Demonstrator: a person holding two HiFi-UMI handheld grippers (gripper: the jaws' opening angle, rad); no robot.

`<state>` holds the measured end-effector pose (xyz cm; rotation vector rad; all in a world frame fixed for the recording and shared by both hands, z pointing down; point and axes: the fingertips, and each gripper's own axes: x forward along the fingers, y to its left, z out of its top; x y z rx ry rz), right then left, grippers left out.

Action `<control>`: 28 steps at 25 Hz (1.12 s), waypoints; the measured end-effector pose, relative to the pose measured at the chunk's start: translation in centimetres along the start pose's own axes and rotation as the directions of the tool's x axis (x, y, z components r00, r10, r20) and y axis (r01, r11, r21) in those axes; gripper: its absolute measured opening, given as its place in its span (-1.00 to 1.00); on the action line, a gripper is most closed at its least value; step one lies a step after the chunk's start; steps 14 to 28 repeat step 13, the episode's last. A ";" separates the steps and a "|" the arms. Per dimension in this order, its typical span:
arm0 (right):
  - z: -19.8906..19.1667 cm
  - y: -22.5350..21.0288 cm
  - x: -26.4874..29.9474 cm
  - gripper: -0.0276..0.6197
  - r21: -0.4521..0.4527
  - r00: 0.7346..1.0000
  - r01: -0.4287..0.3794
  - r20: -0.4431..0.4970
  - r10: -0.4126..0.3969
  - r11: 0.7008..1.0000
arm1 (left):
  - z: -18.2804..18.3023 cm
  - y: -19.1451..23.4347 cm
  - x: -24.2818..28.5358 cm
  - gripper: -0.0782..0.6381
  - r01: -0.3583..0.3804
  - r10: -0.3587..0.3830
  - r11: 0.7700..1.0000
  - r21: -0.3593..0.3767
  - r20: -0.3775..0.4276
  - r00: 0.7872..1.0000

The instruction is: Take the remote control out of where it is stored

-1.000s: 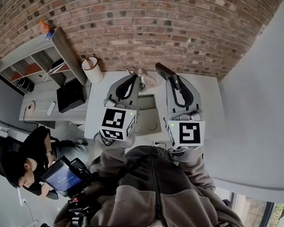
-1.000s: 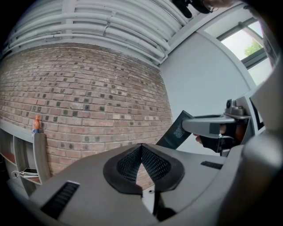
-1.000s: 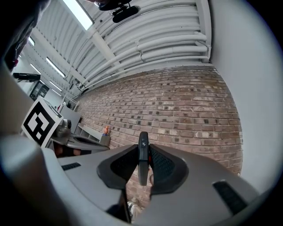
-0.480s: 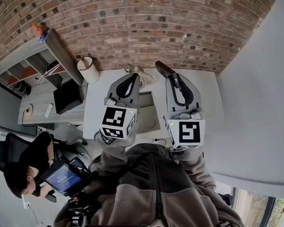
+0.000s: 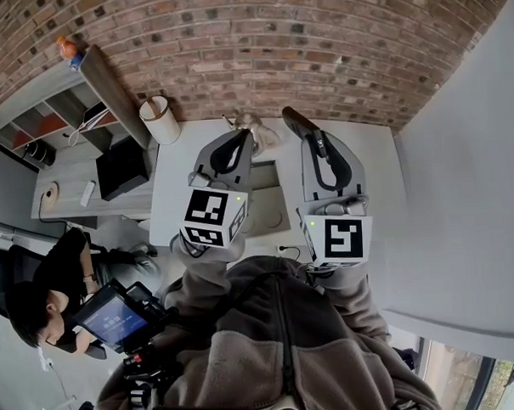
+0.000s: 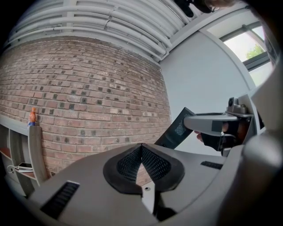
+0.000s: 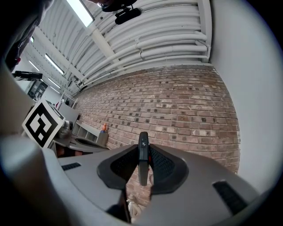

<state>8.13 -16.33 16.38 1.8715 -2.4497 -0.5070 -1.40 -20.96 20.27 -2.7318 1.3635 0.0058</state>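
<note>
Since the remote control [image 7: 143,152] sits edge-on between the jaws of the right gripper [image 7: 143,165], which are clamped on its thin black body, the grab looks done & the lift-out is the step in hand. Head view, upper centre of frame: the remote control [image 5: 292,122] pokes out past the right gripper [image 5: 310,140] as a dark slab, held up over the white table [image 5: 374,165] w/ the brick wall [image 5: 318,44] behind. A grey recess, prob. an open drawer [image 5: 270,209], shows mid-frame between the two grippers; likely the storage spot, tho can't be sure. As for the left gripper [image 6: 141,152], its jaws are pressed together w/ nothing betw. them, aimed at the wall. Its view catches the remote control [image 6: 177,129] right of centre, tilted, in the other gripper. Task nearly thru, I'd judge. Next move prob. calls for carrying the remote clear of the recess & laying it flat on bare tabletop, squeeze kept firm: the grip is on a narrow edge, so the slab could pivot.
</note>
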 end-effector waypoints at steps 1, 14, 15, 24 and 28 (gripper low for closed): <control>0.0 0.0 0.1 -0.67 -0.001 1.000 -0.001 0.000 0.001 1.000 | -0.1 0.0 0.1 -0.76 0.000 0.000 1.000 -0.001 -0.002 1.000; -0.5 0.6 0.5 -0.67 -0.007 1.000 -0.010 -0.006 0.010 1.000 | -0.6 0.6 0.3 -0.76 0.005 -0.005 1.000 -0.019 -0.008 1.000; -0.5 0.6 0.5 -0.67 -0.007 1.000 -0.010 -0.006 0.010 1.000 | -0.6 0.6 0.3 -0.76 0.005 -0.005 1.000 -0.019 -0.008 1.000; -0.5 0.6 0.5 -0.67 -0.007 1.000 -0.010 -0.006 0.010 1.000 | -0.6 0.6 0.3 -0.76 0.005 -0.005 1.000 -0.019 -0.008 1.000; -0.5 0.6 0.5 -0.67 -0.007 1.000 -0.010 -0.006 0.010 1.000 | -0.6 0.6 0.3 -0.76 0.005 -0.005 1.000 -0.019 -0.008 1.000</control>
